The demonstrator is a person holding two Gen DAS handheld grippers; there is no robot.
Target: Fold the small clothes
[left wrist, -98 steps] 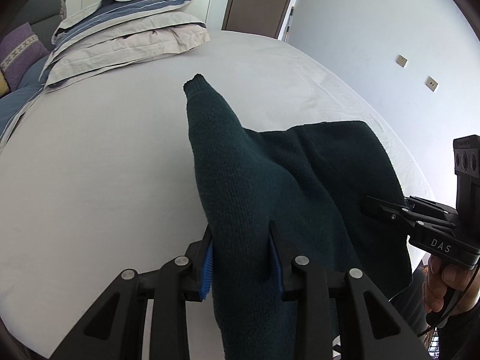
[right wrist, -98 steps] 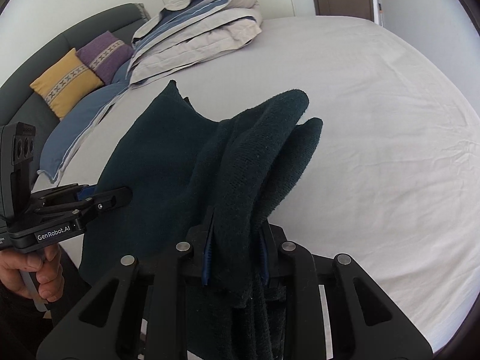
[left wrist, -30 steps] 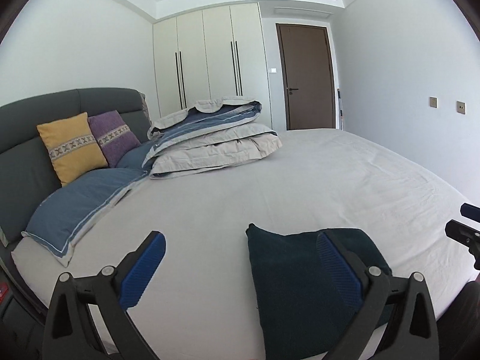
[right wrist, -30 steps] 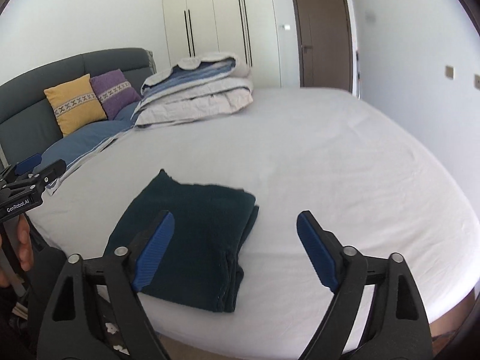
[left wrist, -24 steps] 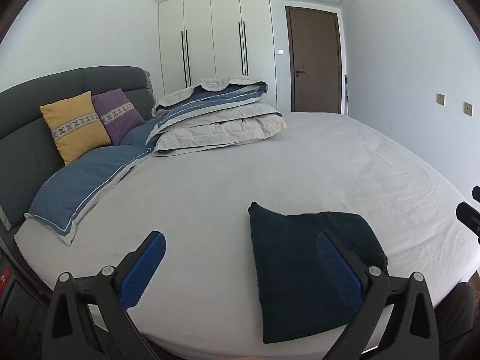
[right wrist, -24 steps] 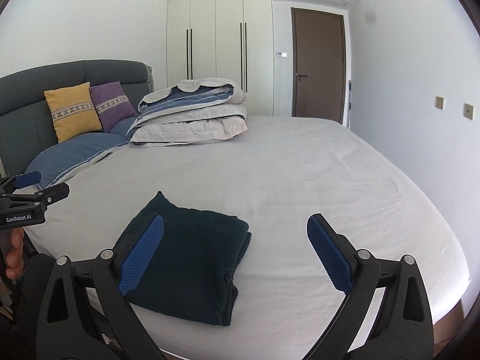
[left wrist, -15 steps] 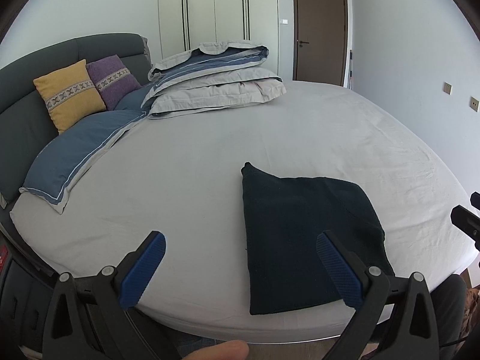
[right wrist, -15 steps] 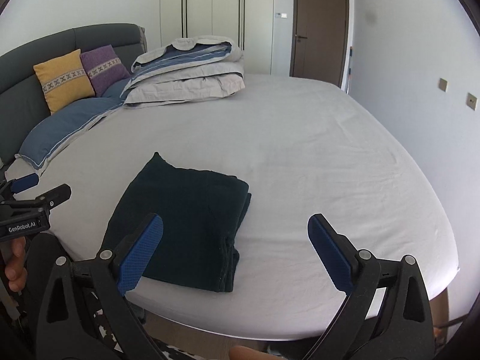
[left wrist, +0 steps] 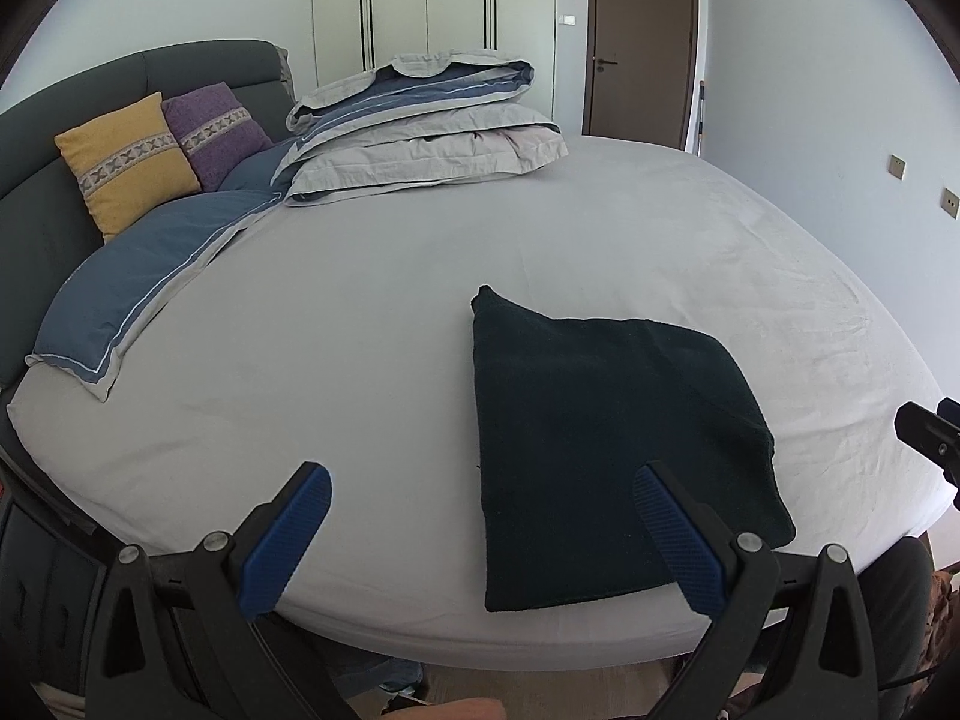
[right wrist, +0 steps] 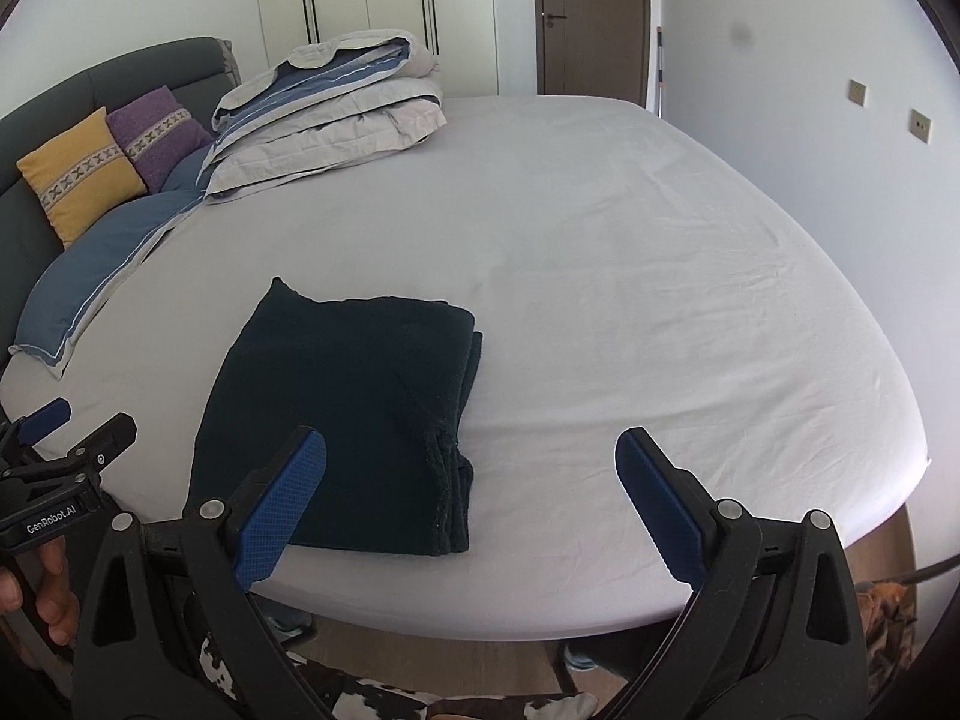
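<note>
A dark green knit garment (left wrist: 606,438) lies folded into a flat rectangle on the white bed sheet (left wrist: 372,324), near the bed's front edge; it also shows in the right wrist view (right wrist: 348,414), with its stacked layers at the right side. My left gripper (left wrist: 480,504) is open and empty, held back above the bed's front edge, left of the garment. My right gripper (right wrist: 471,474) is open and empty, held back over the garment's near right corner. The left gripper also shows at the left edge of the right wrist view (right wrist: 54,462).
A folded duvet stack (left wrist: 426,126) sits at the far side of the bed. A blue pillow (left wrist: 150,276) and yellow (left wrist: 123,162) and purple cushions (left wrist: 213,129) lie at the left by the dark headboard. A wall (left wrist: 840,120) runs along the right.
Both grippers held the hanging garment 3.3 s ago; now it lies folded and both are open. Over the last second both cameras have risen and tilted down at the bed.
</note>
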